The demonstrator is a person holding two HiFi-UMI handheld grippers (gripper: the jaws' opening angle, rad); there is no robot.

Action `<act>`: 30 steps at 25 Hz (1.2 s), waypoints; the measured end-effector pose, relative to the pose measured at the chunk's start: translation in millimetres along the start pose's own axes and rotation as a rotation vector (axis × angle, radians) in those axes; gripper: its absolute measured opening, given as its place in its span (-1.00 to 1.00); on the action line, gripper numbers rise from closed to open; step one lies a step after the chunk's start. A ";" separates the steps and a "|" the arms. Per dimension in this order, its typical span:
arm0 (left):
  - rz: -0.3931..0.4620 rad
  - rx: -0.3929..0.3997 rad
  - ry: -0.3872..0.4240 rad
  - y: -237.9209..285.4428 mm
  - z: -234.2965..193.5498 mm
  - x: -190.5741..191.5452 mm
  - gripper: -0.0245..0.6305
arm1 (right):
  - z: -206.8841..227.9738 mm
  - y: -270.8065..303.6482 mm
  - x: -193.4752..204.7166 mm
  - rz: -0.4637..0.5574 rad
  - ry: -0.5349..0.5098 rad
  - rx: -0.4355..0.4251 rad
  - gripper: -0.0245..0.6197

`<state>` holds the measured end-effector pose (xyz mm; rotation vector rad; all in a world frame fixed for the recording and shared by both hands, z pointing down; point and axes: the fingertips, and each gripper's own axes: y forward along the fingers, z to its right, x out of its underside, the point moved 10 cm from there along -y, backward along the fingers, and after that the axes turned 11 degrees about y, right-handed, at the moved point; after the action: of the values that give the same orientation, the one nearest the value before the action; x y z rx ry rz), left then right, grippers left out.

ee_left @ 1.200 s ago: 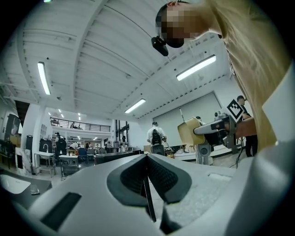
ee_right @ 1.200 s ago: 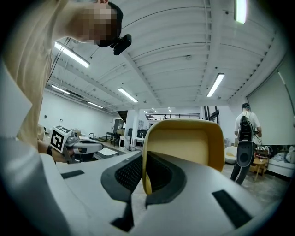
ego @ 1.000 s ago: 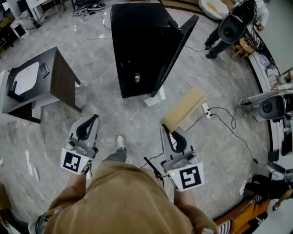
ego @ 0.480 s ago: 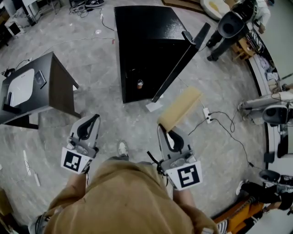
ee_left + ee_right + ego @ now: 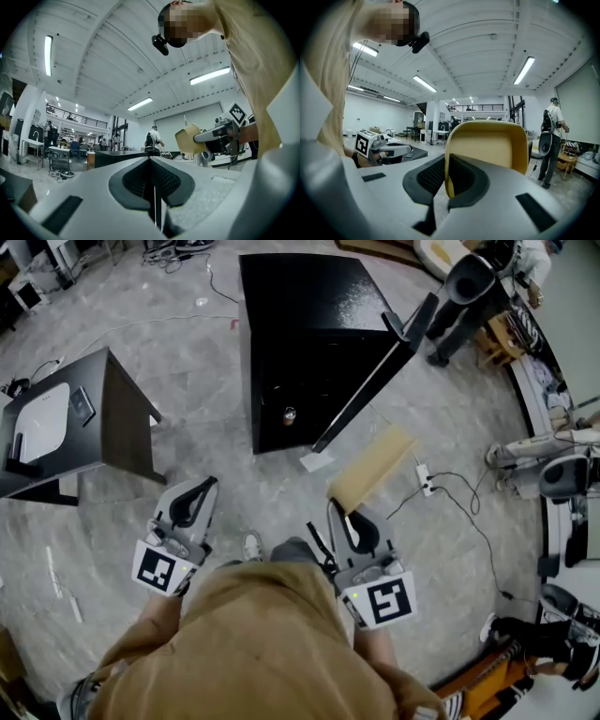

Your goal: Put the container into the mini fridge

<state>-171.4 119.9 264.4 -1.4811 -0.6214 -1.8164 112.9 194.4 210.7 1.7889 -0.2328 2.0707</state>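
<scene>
Pinching the shallow tan plastic container (image 5: 372,465) by its rim, your right gripper (image 5: 339,512) points it toward the open black mini fridge (image 5: 309,334) at twelve o'clock for loading; your left gripper (image 5: 199,491) is closed, empty.

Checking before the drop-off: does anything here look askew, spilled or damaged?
Nothing stands out. The mini fridge stands upright, door open; the right gripper pinches the tan container by its rim; no spill shows on the floor.

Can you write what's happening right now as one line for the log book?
right claw: shut on container | left claw: shut, empty | mini fridge: open | container: not in fridge yet
</scene>
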 end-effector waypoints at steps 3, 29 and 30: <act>-0.010 0.010 0.004 8.5 -0.3 1.9 -0.93 | 9.3 8.3 -2.7 0.000 -0.013 -0.008 -0.91; -0.101 -0.133 0.036 173.1 -22.2 25.0 -0.93 | 179.7 144.2 5.0 -0.217 -0.006 -0.275 -0.91; -0.108 -0.133 0.032 172.9 -22.8 26.5 -0.93 | 181.0 148.3 9.0 -0.238 -0.017 -0.286 -0.91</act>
<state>-55.9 -13.1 273.7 -1.5276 -0.5848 -1.9943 218.2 -6.4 269.2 1.5793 -0.2887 1.7602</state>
